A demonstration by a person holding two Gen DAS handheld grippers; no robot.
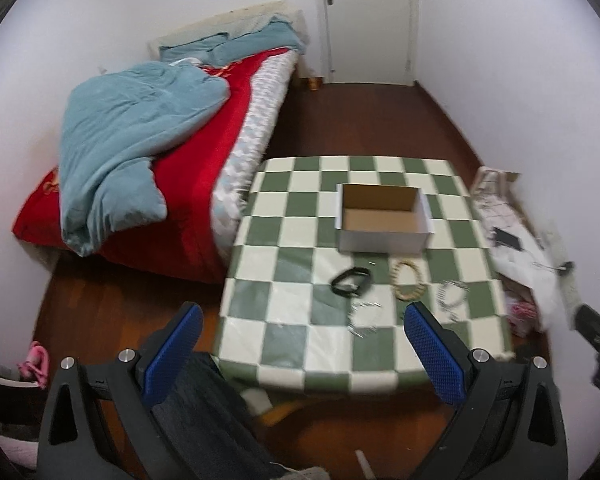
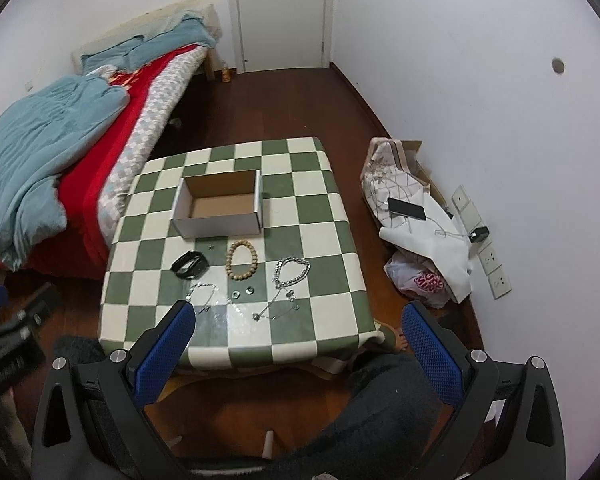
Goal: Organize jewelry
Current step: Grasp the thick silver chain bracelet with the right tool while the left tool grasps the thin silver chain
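Several pieces of jewelry lie spread in front of an open cardboard box (image 2: 220,205) on the checkered counter (image 2: 332,216), each apart from the others, which probably makes them easy to pick up one at a time. A black band (image 2: 187,265) sits at the left, a wooden bead bracelet (image 2: 242,260) in the middle, and a silver chain bracelet (image 2: 292,272) at the right. Nearer the front edge are a thin chain (image 2: 202,296), two small rings (image 2: 242,292) and a fine necklace (image 2: 274,308). The box stands empty just behind them, its open top facing up, likely the place meant to receive them.

The left gripper (image 1: 302,354) and the right gripper (image 2: 298,350) both hang above and short of the counter's near edge, fingers spread wide with nothing between them. Nothing is sorted yet. The thin chains lie flat and look hard to pinch; the bead bracelet seems the easiest first grasp.
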